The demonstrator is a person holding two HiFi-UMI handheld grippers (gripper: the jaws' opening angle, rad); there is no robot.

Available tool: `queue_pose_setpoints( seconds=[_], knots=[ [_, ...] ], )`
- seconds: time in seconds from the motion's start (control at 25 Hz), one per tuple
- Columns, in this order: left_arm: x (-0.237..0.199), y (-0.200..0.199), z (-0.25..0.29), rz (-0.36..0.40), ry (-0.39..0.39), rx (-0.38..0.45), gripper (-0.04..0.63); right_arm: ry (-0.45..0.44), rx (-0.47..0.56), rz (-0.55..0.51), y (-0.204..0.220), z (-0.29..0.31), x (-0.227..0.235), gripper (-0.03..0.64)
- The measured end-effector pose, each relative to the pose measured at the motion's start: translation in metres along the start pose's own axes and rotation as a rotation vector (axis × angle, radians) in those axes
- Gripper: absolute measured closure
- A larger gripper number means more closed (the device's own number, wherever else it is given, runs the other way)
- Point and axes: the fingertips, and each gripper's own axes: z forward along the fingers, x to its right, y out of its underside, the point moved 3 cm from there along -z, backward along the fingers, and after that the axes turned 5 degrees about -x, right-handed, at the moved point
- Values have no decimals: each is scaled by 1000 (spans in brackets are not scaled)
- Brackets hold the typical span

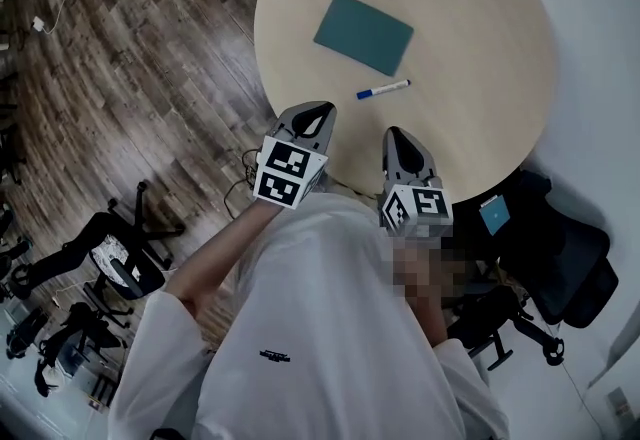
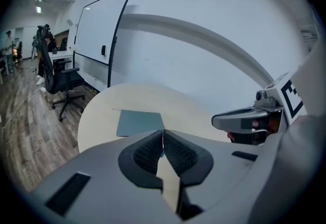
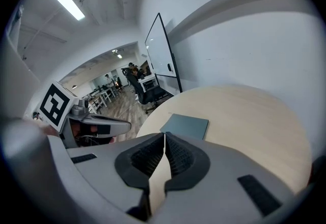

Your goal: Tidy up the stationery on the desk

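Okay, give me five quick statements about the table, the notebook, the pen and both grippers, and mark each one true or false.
1. The teal notebook lies flat on the round table. True.
2. The pen rests on top of the notebook. False: it lies on the bare table, apart from the notebook and on the person's side of it.
3. The left gripper holds the pen. False: its jaws are together with nothing between them.
4. The right gripper is shut and empty. True.
5. Both grippers are touching the notebook. False: both are at the near edge of the table, well short of it.
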Motion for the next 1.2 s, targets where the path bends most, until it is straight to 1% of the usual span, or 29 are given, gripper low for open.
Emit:
queue_pose_setpoints(
  seconds=[0.12, 0.24, 0.36, 0.52, 0.68, 0.8, 1.04, 1.08, 1.12, 1.16, 1.2],
  knots=[
    [-10, -3, 21, -16, -8, -6, 574, -9, -5, -9, -5, 15, 13, 581],
    [-22, -5, 42, -22, -36, -20, 574, -11, -14, -18, -8, 32, 29, 581],
    [-37, -7, 62, -35, -64, -38, 574, -10, -20, -5, -11, 51, 44, 581],
    [-51, -8, 84, -95, -60, -67, 574, -28, -24, 27, -18, 75, 62, 581],
    [-65, -13, 106, -78, -90, -75, 574, -36, -39, 37, -28, 103, 80, 581],
    [-76, -10, 126, -80, -112, -87, 574, -49, -59, 55, -29, 125, 92, 580],
    [-93, -8, 155, -77, -130, -90, 574, -34, -84, 96, -26, 157, 110, 578],
    [-97, -7, 159, -76, -134, -93, 574, -34, -91, 100, -25, 162, 111, 575],
    [-101, -6, 163, -75, -140, -97, 574, -38, -101, 102, -23, 168, 111, 556],
    [-105, -5, 166, -76, -146, -102, 574, -42, -113, 104, -20, 174, 111, 509],
    [-109, -4, 169, -78, -152, -105, 573, -43, -125, 106, -18, 179, 112, 491]
  ],
)
